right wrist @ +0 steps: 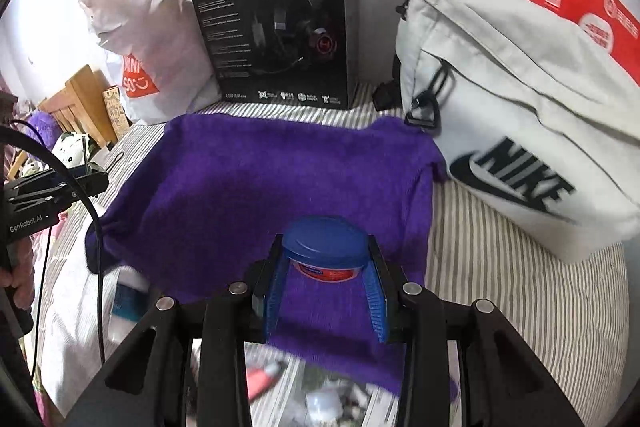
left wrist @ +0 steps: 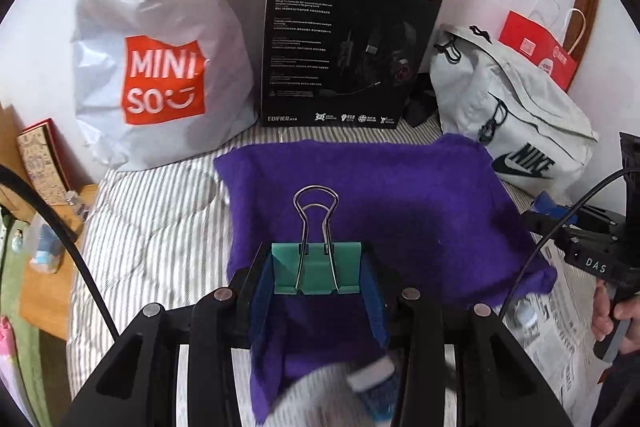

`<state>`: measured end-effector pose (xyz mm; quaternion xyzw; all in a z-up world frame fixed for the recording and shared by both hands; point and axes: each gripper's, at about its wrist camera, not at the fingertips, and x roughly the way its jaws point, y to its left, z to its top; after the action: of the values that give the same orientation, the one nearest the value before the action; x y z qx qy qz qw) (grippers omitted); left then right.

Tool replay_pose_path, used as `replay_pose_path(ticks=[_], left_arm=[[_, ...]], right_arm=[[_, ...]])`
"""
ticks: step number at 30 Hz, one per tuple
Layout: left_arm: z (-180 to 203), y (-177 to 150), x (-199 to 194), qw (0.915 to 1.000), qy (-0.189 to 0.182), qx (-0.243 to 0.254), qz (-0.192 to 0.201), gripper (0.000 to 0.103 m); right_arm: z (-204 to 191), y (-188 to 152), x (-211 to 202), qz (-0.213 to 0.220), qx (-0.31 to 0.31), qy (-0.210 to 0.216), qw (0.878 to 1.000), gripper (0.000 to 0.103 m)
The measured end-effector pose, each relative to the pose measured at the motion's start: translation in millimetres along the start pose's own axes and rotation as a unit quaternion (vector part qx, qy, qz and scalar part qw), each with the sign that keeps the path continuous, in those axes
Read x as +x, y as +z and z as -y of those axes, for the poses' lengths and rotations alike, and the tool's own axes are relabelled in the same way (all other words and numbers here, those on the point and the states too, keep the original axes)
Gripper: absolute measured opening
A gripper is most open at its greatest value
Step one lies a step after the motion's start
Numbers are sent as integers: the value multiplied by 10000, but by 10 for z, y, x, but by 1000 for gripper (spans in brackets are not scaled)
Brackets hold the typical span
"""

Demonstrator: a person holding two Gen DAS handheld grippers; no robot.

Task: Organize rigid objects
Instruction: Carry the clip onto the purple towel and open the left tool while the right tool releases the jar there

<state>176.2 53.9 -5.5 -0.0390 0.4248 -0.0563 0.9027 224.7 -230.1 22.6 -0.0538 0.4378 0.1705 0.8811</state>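
Observation:
My left gripper is shut on a teal binder clip with silver wire handles, held above a purple cloth spread on the striped bed. My right gripper is shut on a small jar with a blue lid and a red-and-blue label, also above the purple cloth. The right gripper's body shows at the right edge of the left wrist view. The left gripper's body shows at the left edge of the right wrist view.
A white MINISO bag, a black headset box, a white Nike bag and red paper bags stand at the back. Newspaper with small items lies near the cloth's front edge. A wooden stand is at left.

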Motion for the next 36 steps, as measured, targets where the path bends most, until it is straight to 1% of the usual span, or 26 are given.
replay_pose_path(ticks=[3,7,9,14,17,20,24,28,32,36], left_arm=[[-24,88,170,10000,-17,-27,-67,39],[-91,177,436,9995,-100,-224,-196,39],[-101,217,571,9991,-148,-246,-300,39],[-104,312,809,9986,-174,-278,-421,39],[-88,344,952,9982,-136,-274,-520,39],[-74,340,1073,9975,-99,-264,-641,39],[-78,327,1159,9967,-60,-287,-754,39],[-56,354,1217,9966,-7,-243,-793,39],[-36,358,1227,9965,100,-130,-815,39],[-23,377,1253,9965,121,-105,-825,39]], right_arm=[[-16,101,143,-49,-14,-9,10000,36],[-31,200,366,-170,-69,45,9998,36],[-19,237,490,-249,-92,42,9996,36],[17,296,730,-375,-70,13,9993,36],[50,307,844,-464,-40,-78,9989,36],[98,315,922,-536,31,-56,9985,36],[104,329,1043,-666,3,-123,9977,36],[132,321,1109,-737,55,-95,9972,36],[113,334,1130,-718,8,-134,9973,36],[109,337,1137,-727,-78,-163,9972,36]])
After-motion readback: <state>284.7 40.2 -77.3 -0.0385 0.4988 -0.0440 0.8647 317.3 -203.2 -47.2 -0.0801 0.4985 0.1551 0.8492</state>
